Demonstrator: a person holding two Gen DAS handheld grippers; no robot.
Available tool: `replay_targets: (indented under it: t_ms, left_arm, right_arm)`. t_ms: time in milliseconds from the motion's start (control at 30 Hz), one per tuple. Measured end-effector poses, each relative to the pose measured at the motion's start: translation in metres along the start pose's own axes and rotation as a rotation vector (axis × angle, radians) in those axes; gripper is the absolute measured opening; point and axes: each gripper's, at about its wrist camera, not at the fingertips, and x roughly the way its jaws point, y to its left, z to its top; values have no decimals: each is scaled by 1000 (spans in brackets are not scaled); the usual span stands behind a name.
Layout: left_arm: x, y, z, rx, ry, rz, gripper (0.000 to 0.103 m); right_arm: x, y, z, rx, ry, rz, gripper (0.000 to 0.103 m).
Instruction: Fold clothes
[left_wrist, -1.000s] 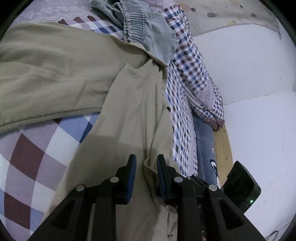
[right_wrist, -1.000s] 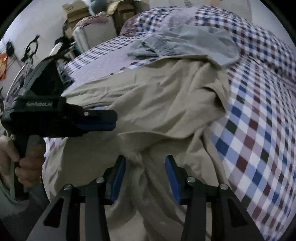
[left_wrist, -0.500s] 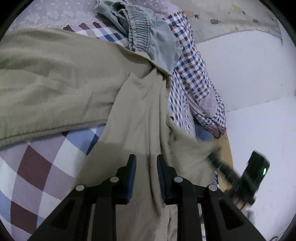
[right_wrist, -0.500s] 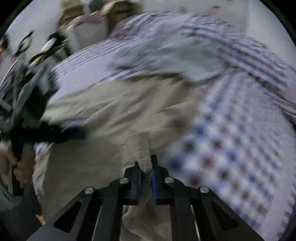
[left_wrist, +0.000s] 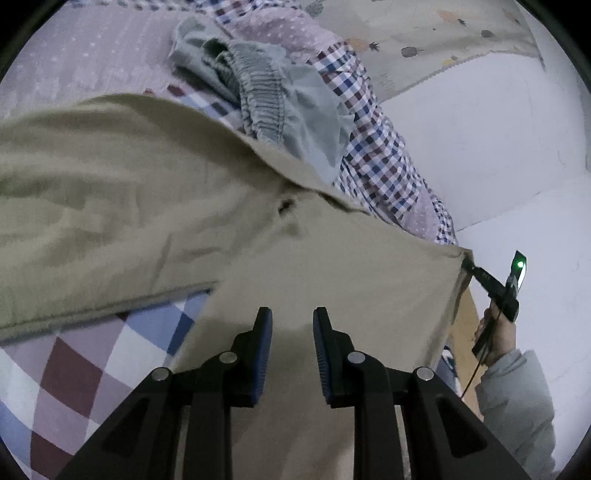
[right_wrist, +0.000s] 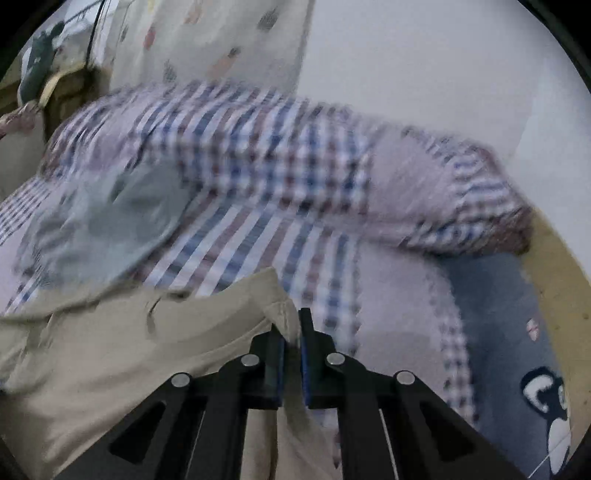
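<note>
A khaki garment (left_wrist: 332, 266) lies spread over the checked bed cover (left_wrist: 376, 155). My left gripper (left_wrist: 292, 314) sits low over its near part, fingers narrowly apart with khaki cloth between them; it looks shut on the garment. My right gripper (right_wrist: 291, 325) is shut on a corner of the khaki garment (right_wrist: 147, 339). In the left wrist view that right gripper (left_wrist: 469, 264) holds the corner out past the bed's right side, with the cloth pulled flat between the two. A person's hand (left_wrist: 495, 332) grips its handle.
Grey-green shorts with an elastic waistband (left_wrist: 280, 99) lie crumpled at the far end of the bed, blurred in the right wrist view (right_wrist: 110, 221). A folded checked quilt (right_wrist: 424, 192) lies across the bed. A blue cartoon sheet (right_wrist: 498, 314) and wooden bed edge (right_wrist: 554, 277) are at right. A white wall (left_wrist: 480, 129) is behind.
My right gripper went from open to shut on the khaki corner, then swung out to the right, pulling the bunched cloth into a flat sheet. The left gripper stayed put.
</note>
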Motion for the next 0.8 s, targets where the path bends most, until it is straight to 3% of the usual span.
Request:
replay_targets:
  t_ms: [100, 333, 533, 667, 700, 800]
  left_arm:
    - [4, 0, -1, 14, -2, 13, 23]
    - [13, -1, -2, 46, -7, 42, 23]
    - [13, 3, -5, 64, 7, 68, 23]
    - [12, 4, -4, 53, 11, 65, 23]
    - [12, 4, -4, 49, 12, 63, 23]
    - [10, 5, -3, 32, 12, 52, 23]
  right_arm:
    - [19, -7, 8, 1, -58, -65, 5]
    - [102, 13, 8, -85, 16, -96, 5]
    - [182, 15, -40, -77, 300, -129, 6]
    - [228, 12, -75, -46, 512, -155, 16]
    - [223, 10, -74, -38, 506, -172, 18]
    - [179, 9, -47, 31, 364, -177, 27]
